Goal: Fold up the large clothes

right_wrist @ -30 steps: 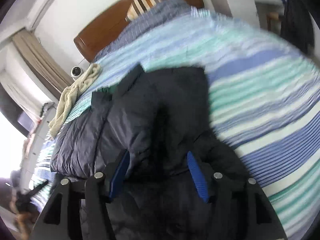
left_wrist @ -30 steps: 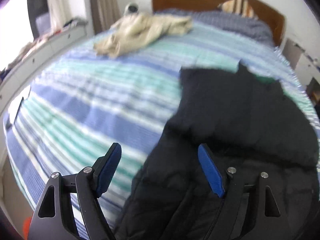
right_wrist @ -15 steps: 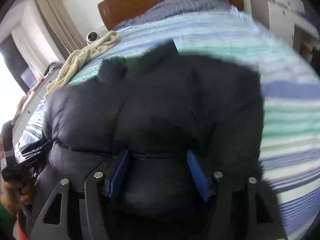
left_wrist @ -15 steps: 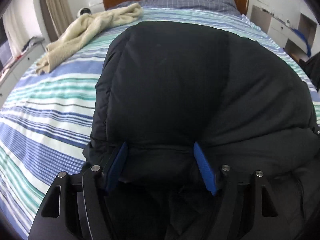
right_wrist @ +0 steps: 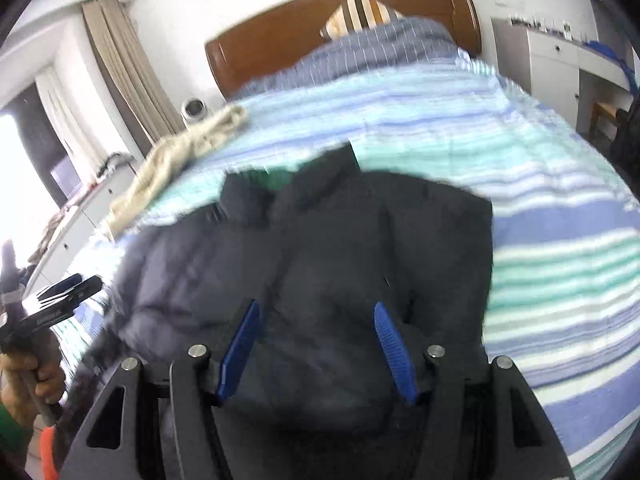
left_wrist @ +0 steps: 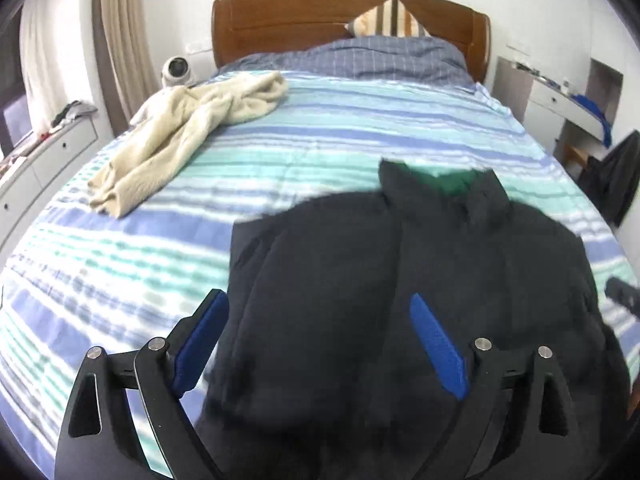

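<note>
1. The bed [left_wrist: 320,128] wears a blue, teal and white striped sheet.
2. A black puffer jacket [left_wrist: 400,280] lies on the bed's near half, collar toward the wooden headboard [left_wrist: 304,12].
3. A cream garment [left_wrist: 188,120] lies crumpled on the bed, beside the jacket and well apart from it.
4. The left claw [left_wrist: 320,336] has just been opening; its jaws gape over the jacket, gripping nothing.
5. The right claw [right_wrist: 316,352] stands half open over the jacket; whether its pads press the fabric, I cannot tell.

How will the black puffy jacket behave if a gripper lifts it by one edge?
Probably floppy: the jacket lies in soft rolls and folds on the bed, so lifted parts would drape. Likely light for its bulk, given the puffed padding. Its smooth shell may slip between the pads, though blur hides the surface.
</note>
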A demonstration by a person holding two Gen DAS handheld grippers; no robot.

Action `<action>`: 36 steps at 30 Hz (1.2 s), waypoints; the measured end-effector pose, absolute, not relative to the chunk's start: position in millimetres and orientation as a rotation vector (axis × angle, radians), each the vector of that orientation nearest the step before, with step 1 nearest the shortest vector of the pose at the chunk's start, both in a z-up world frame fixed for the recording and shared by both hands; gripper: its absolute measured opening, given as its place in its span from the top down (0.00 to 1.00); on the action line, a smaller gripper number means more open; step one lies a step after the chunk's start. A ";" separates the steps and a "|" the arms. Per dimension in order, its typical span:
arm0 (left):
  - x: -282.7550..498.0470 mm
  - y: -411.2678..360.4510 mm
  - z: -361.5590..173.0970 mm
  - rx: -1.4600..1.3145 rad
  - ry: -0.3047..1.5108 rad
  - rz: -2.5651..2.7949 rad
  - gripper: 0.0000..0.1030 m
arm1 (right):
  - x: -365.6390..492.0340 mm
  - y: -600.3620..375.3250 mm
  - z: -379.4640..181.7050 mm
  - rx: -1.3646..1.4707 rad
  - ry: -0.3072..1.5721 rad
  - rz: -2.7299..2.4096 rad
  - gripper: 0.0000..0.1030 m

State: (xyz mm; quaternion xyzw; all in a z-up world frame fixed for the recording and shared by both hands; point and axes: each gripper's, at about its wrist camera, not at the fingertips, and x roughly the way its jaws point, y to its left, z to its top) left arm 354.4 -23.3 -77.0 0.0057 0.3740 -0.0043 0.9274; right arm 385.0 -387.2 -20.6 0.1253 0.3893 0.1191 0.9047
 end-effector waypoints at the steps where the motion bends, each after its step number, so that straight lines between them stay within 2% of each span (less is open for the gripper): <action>1: 364.5 -25.9 -79.2 0.016 0.765 0.007 0.10 | 391.2 -382.7 -20.7 0.259 0.802 0.251 0.41; 6: 409.3 -23.9 -119.2 0.027 0.816 0.113 0.10 | 423.3 -372.1 -60.4 0.260 0.850 0.234 0.40; 7: 408.4 -12.8 -131.2 0.013 0.833 0.121 0.05 | 423.7 -375.7 -71.3 0.253 0.867 0.221 0.40; 10: 413.7 19.6 -162.9 -0.142 0.902 0.096 0.00 | 422.1 -388.5 -95.3 0.319 0.856 0.260 0.41; 13: 414.6 30.4 -177.0 -0.243 0.924 0.056 0.00 | 417.9 -391.8 -101.9 0.350 0.836 0.275 0.41; 29: 415.6 26.8 -181.0 -0.190 0.910 0.073 0.00 | 414.4 -391.9 -107.6 0.351 0.808 0.271 0.41; 36: 354.9 17.8 -121.3 -0.088 0.870 0.012 0.01 | 406.3 -405.4 -95.5 0.410 0.810 0.284 0.41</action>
